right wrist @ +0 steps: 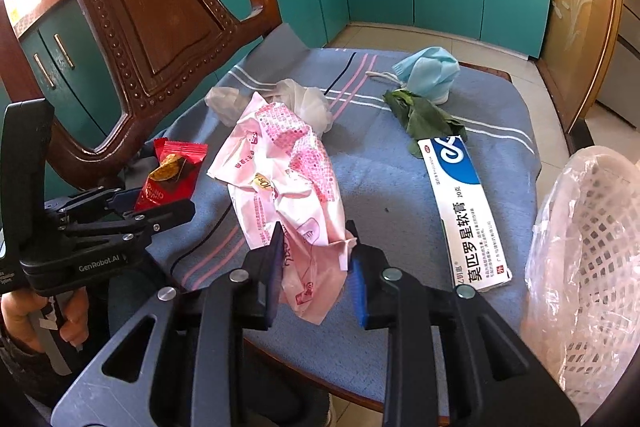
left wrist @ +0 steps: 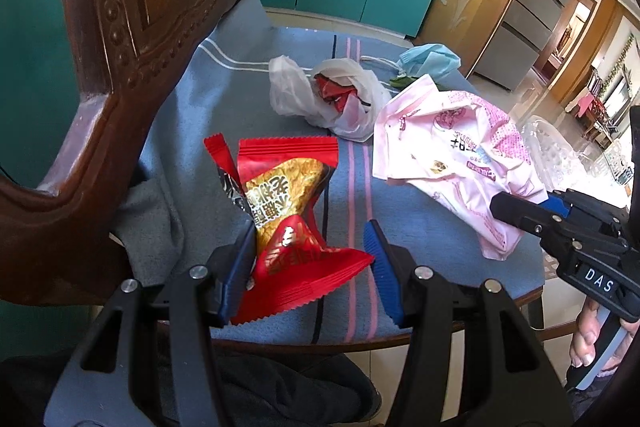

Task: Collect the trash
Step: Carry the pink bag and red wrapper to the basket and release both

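Left wrist view: my left gripper (left wrist: 310, 259) stands with jaws wide, the red-and-gold snack wrapper (left wrist: 286, 223) lying between the pads on the blue striped cloth (left wrist: 280, 75) over the chair seat; the left pad touches it, the right pad stands just clear. Not yet gripped. Beyond it, a white plastic bag (left wrist: 292, 91) lies open with red wrapper scraps inside. A crumpled blue face mask (left wrist: 430, 61) sits farther back. Right wrist view: my right gripper (right wrist: 316, 259) has jaws narrowed around the near end of the pink crumpled wrapper (right wrist: 280, 163); both pads appear to touch it, so I judge it held. Green leaf (right wrist: 420, 115) and ointment box (right wrist: 468, 215) lie well apart to the right. At the right edge, a white lattice basket (right wrist: 600, 247) lined with clear plastic; contents not visible. Step in hand, as I judge: both pieces at pickup. Next: close left, lift both, carry to the basket.
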The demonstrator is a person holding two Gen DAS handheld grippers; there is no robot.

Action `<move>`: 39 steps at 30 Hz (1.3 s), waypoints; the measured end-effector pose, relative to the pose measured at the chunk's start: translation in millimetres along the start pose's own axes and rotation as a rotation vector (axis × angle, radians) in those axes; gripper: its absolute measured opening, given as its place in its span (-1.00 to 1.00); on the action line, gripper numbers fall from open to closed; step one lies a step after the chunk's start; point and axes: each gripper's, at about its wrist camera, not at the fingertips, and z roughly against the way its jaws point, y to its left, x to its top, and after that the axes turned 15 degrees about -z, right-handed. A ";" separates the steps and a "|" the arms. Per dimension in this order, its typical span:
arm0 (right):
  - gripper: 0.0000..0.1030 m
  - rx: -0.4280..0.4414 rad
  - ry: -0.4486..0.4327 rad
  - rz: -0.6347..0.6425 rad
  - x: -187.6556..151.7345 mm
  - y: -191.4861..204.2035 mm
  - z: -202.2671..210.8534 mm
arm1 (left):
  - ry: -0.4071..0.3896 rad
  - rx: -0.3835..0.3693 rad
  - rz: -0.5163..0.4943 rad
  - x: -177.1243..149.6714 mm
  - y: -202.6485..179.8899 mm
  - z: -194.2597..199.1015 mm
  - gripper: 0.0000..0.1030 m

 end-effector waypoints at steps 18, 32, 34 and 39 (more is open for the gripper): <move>-0.43 0.043 -0.159 -0.165 11.5 -70.1 68.5 | -0.056 -0.001 -0.073 12.6 -41.5 24.2 0.08; -0.43 -0.184 -0.341 -0.454 -22.2 -210.5 151.5 | -0.154 -0.318 -0.281 67.5 -158.4 29.1 0.08; -0.43 -0.216 -0.341 -0.500 -37.6 -228.4 152.4 | -0.150 -0.347 -0.332 76.6 -186.1 24.9 0.08; -0.43 -0.248 -0.347 -0.607 -61.1 -261.3 159.3 | -0.090 -0.450 -0.434 99.1 -252.7 -5.0 0.09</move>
